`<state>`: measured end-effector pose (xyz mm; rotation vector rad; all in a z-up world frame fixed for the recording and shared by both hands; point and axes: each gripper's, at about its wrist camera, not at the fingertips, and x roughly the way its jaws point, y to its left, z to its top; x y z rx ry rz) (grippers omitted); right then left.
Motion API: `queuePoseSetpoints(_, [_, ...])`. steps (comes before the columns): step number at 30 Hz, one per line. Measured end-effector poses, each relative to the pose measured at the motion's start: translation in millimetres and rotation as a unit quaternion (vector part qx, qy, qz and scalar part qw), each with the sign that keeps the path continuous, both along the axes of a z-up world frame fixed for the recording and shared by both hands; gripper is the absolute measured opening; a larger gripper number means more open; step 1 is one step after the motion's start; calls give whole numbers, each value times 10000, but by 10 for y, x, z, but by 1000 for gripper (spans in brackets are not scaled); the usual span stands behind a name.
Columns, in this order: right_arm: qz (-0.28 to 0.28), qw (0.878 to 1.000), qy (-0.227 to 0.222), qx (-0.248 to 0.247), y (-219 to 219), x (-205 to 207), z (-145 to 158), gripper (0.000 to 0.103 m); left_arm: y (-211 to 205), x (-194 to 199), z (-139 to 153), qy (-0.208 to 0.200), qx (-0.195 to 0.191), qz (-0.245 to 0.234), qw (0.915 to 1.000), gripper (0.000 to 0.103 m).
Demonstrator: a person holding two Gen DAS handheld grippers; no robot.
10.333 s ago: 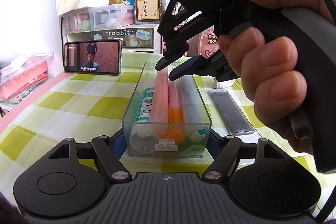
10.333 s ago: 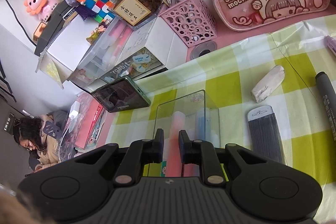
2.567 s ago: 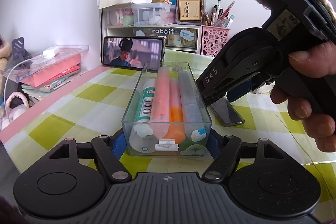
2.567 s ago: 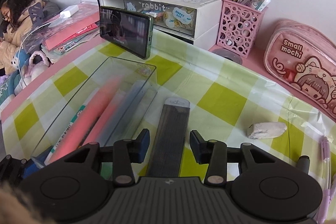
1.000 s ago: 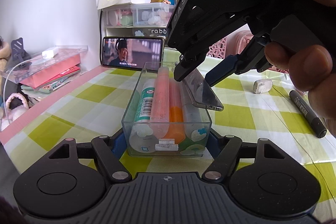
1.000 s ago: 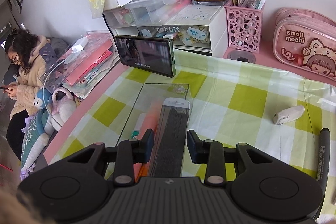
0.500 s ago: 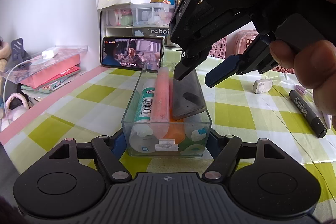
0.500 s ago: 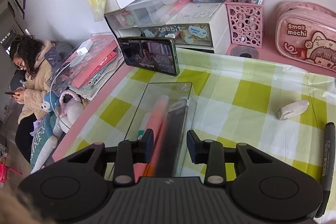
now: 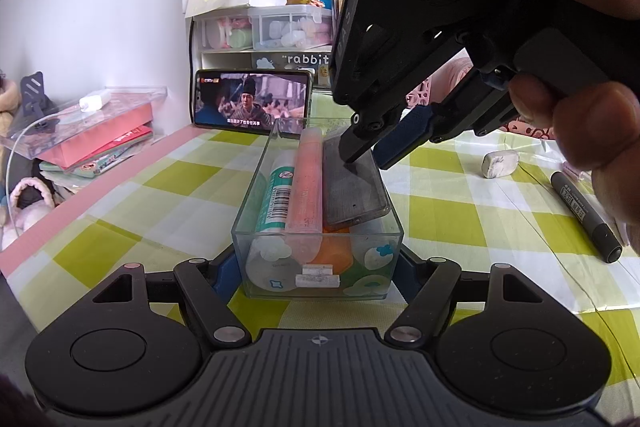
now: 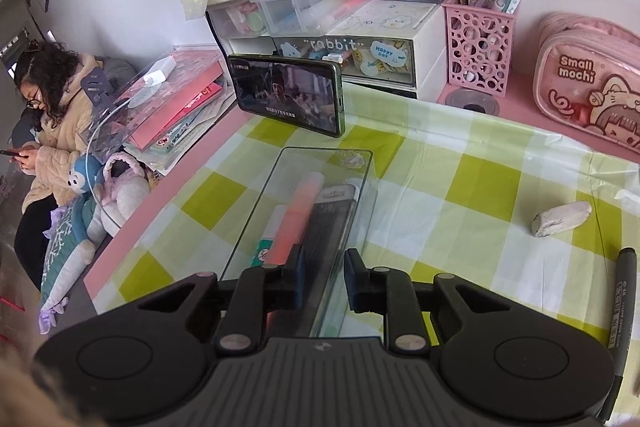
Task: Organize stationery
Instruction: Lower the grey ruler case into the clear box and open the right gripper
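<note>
My left gripper (image 9: 316, 267) is shut on the near end of a clear plastic box (image 9: 248, 203) on the checked cloth. In the box lie a pink highlighter (image 9: 306, 187), a green-and-white tube (image 9: 276, 195) and an orange pen (image 9: 336, 251). A flat grey case (image 9: 352, 195) rests on top of them along the right side. My right gripper (image 9: 368, 159) hovers over the far end of the case, one fingertip on its top. In the right wrist view the right gripper (image 10: 325, 279) has its jaws closing, with the grey case (image 10: 332, 223) lying below between them, not pressed.
A white eraser (image 10: 562, 219) and a black marker (image 10: 624, 303) lie on the cloth to the right. A phone (image 10: 286, 99) stands behind the box, before white drawers (image 10: 348, 47), a pink pen holder (image 10: 478, 55) and a pink pencil case (image 10: 588, 79). A person (image 10: 48, 115) sits far left.
The grey case, held tilted over the box a second ago, has dropped flat onto the pens. The right gripper's fingers have drawn closer together. The left gripper has kept still.
</note>
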<state>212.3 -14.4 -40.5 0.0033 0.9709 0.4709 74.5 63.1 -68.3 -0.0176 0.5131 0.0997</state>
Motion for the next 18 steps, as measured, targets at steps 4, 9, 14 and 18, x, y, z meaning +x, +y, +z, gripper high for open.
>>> queuePoseSetpoints(4, [188,9996,-94,-188,68,-45,78,12,-2,0,-1,2,-2,1,10000,72])
queuePoseSetpoints(9, [259,9996,-15,-69,116,-29,47,12,-9,-3,-1,3,-4,-10,10000,72])
queuePoseSetpoints(14, [381,9993,37,-29,106,-28,35,14,-11,-1,-2,4,-6,-11,10000,72])
queuePoseSetpoints(18, [395,9992,60,-71,170,-16,30,14,-9,3,-3,6,-5,-14,10000,72])
